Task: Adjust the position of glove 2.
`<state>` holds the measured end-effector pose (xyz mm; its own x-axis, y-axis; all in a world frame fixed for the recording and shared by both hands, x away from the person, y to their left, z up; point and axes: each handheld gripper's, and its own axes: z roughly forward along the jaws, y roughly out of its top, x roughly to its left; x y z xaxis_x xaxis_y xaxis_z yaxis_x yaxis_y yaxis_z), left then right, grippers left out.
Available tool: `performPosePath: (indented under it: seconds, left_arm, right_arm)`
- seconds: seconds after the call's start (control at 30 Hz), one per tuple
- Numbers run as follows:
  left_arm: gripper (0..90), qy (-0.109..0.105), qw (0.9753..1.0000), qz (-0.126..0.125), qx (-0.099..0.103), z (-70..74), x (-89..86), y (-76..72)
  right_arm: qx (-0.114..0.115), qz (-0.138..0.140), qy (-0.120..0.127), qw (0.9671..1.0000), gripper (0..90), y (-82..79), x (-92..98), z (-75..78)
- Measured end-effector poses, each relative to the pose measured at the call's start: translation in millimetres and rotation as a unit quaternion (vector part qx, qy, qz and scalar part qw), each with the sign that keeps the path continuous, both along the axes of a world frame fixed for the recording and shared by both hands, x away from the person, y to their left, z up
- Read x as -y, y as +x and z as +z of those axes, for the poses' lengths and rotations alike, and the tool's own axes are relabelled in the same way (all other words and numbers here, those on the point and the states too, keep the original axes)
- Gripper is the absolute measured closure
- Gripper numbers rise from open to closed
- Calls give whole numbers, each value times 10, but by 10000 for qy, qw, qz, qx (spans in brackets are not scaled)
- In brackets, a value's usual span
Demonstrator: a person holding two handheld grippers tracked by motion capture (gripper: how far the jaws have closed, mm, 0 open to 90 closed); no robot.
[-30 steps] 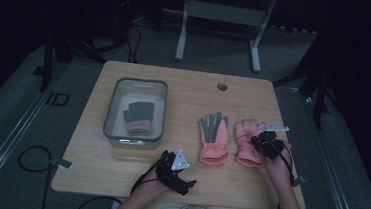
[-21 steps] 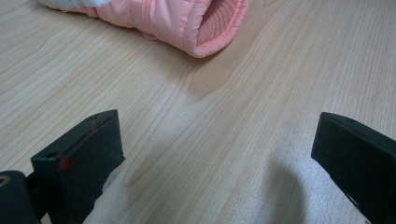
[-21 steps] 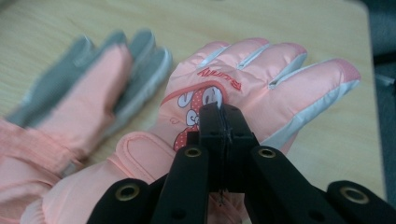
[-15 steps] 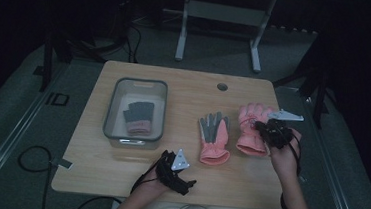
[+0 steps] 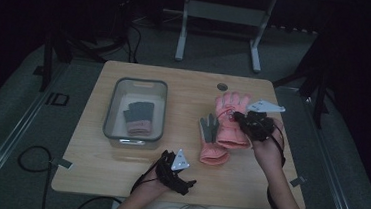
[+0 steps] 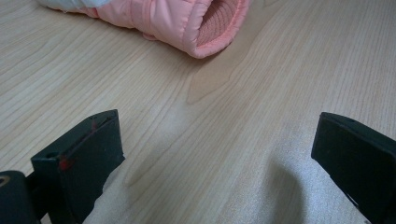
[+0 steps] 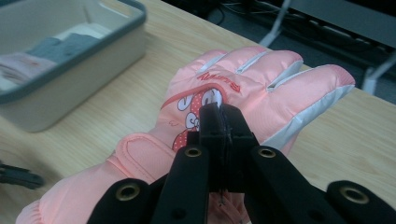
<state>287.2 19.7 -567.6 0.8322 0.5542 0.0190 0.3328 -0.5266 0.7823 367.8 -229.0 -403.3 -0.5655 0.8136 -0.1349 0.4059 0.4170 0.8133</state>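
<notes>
The pink glove (image 7: pixel 243 88) is lying on the right half of the worktop (image 5: pixel 185 79), back side up with its fingers pointing toward the far edge, and its cuff is overlapping a second glove (image 5: pixel 211 136), which is showing a grey palm and a pink cuff. The worktop is also carrying a grey-rimmed bin (image 5: pixel 137 83) on its left half, well apart from the gloves, and folded grey and pink cloth pieces (image 5: pixel 138 117) are sitting inside it. The right gripper (image 7: pixel 224 122) is clenching a pinch of fabric on the back of the pink glove, its jaws pressed together over the printed patch. The left gripper (image 5: pixel 174 170) is resting low near the front edge, released, its jaws standing wide apart over bare wood, near the second glove's cuff.
</notes>
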Motion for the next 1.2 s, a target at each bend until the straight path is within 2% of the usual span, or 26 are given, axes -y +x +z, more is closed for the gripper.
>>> performPosePath:
  seconds: [0.3, 0.57, 0.9, 1.2]
  left_arm:
    - [15, -7, 10000, -6, -3, 0, 0, 1]
    - [15, -15, 10000, -6, -8, -1, 0, 1]
    - [15, -10, 10000, 6, -28, 0, 1, 1]
    - [15, 13, 10000, -13, -26, 0, 1, 2]
  right_arm:
    - [-233, 124, 353, 9990, 888, -46, -209, -157]
    - [-372, 26, 267, 9989, 888, -14, -281, -383]
    - [-697, -108, 68, 9975, 887, 84, -256, -682]
    - [-849, -138, 115, 9962, 874, 139, -238, -869]
